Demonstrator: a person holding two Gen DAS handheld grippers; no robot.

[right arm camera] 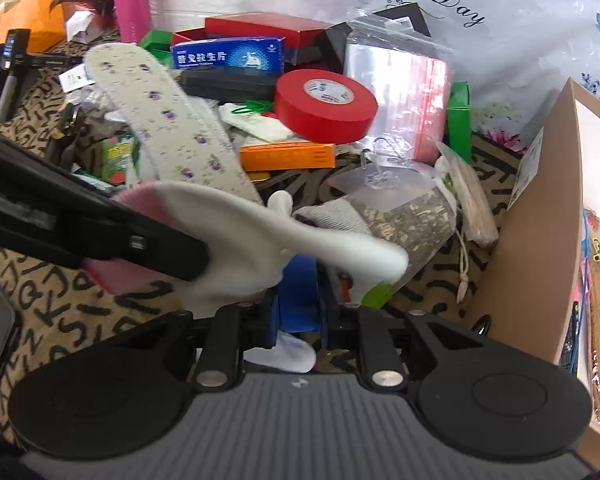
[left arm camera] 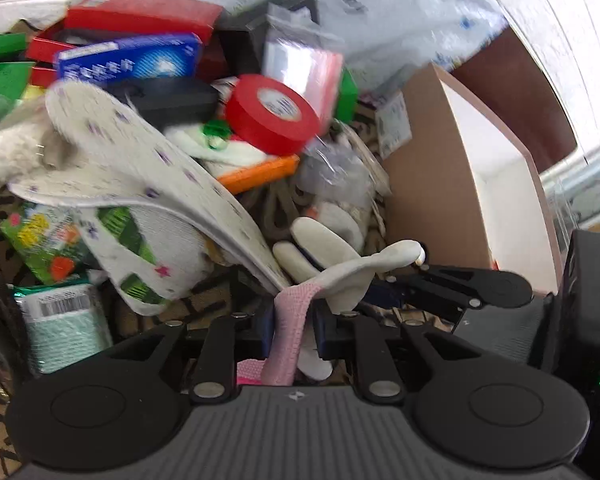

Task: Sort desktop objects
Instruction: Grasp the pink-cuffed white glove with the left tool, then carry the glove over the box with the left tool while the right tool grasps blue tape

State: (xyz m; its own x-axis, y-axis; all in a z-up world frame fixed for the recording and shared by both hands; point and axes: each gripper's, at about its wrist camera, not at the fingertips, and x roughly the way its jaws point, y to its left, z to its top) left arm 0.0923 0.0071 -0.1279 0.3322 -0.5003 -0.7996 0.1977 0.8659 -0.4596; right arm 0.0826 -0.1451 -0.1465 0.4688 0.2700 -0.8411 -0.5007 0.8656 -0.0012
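While my left gripper [left arm camera: 291,320] pinches the pink cuff of a white glove [left arm camera: 340,276], its blue pads closed on the knit fabric, the glove's fingers fan out ahead of it above the heap. In my right wrist view that same glove [right arm camera: 260,232] stretches across the middle, with the left gripper [right arm camera: 196,258] reaching in from the left edge and clamped on the pink end. My right gripper [right arm camera: 300,300] sits just under the glove's white body; the fabric drapes over its blue pads [right arm camera: 296,296], and I cannot tell whether those jaws are closed on the glove or merely beneath it.

Behind the glove lies the clutter on a letter-patterned cloth [right arm camera: 60,312]: a flowered shoe insole [right arm camera: 168,120] slanting up to the left, a red tape roll [right arm camera: 326,104] tilted against a clear zip bag [right arm camera: 396,76], an orange box [right arm camera: 288,156] just below the roll, and a blue medicine box [right arm camera: 228,54] resting on a black case [right arm camera: 228,84], with a red box [right arm camera: 268,26] behind them. To the right stands an open cardboard box [right arm camera: 540,216], its tan wall near my right gripper. A pink bottle [right arm camera: 131,0] stands upright at the far left, well apart from the glove.
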